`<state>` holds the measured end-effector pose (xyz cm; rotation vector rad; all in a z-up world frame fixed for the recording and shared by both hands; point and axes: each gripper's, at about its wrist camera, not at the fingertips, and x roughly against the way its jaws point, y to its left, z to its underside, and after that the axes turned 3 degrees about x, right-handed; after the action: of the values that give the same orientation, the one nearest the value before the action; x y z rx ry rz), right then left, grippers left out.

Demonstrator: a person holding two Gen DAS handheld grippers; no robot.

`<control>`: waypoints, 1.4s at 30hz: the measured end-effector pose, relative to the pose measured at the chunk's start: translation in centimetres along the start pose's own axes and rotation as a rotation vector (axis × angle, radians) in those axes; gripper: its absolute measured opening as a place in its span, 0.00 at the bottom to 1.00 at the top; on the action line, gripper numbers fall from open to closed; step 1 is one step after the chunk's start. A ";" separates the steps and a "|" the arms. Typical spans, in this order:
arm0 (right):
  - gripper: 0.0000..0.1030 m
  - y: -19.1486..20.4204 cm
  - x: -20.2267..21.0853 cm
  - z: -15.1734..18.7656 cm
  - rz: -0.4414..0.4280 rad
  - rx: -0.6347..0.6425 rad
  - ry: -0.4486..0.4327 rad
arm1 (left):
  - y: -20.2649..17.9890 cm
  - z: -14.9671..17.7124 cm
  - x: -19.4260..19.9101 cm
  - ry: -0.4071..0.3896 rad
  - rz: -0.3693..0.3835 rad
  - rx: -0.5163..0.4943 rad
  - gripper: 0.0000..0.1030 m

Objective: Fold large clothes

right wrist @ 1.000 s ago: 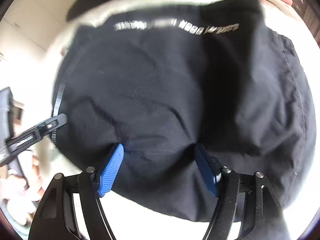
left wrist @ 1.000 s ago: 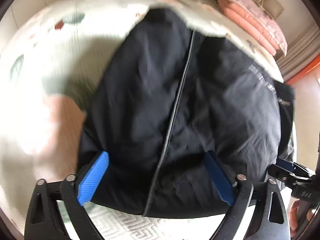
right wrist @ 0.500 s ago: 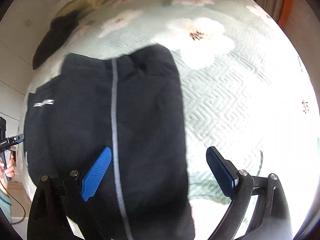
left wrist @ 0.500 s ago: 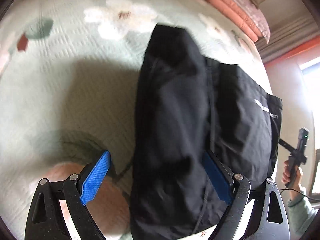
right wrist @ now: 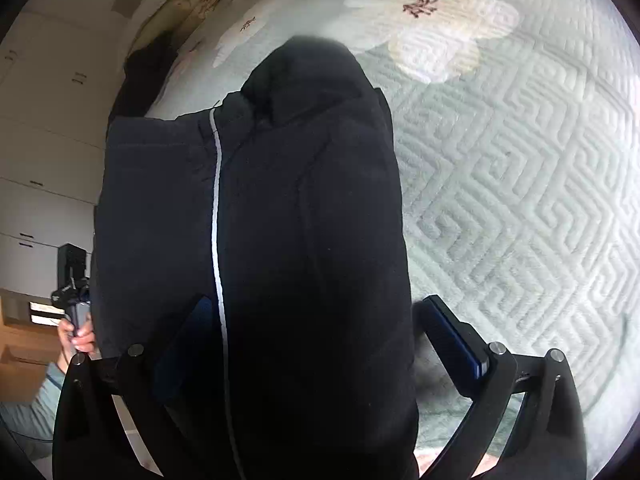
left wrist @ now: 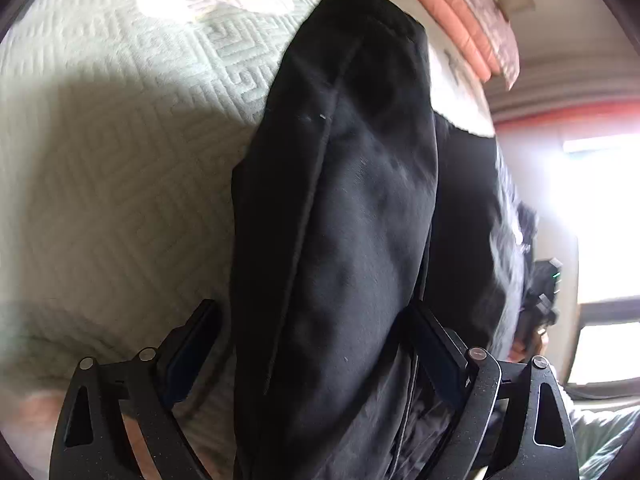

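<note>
Two grippers' fingers [left wrist: 192, 344] [right wrist: 452, 336] wide, right ones opening, astride black jacket [right wrist: 280, 220] on quilt [right wrist: 500, 160].

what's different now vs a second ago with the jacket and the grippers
The black jacket, spread wide a second ago, now lies folded into a narrow stack on the quilted bedspread, the cover bare on one side. The right gripper let go; its jaws are opening, the fabric between them unpressed. The left gripper stays wide open over the fold. The bedspread and pink bedding are unchanged.
</note>
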<state>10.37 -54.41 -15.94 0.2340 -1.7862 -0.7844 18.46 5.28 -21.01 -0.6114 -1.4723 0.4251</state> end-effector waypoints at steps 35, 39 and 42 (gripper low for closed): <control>0.33 14.4 11.2 9.7 -0.301 0.070 -0.111 | -6.0 10.8 16.3 -0.358 0.313 0.038 0.27; 0.33 18.3 9.0 10.4 -0.280 0.039 -0.073 | -2.7 12.1 18.8 -0.365 0.272 0.074 0.27; 0.33 21.4 6.3 11.1 -0.248 0.035 -0.047 | 0.3 12.3 20.2 -0.344 0.261 0.084 0.27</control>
<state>2.68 -37.03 0.24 0.4702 -1.8383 -0.9403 7.74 19.44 -5.37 -0.6901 -1.6953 0.8241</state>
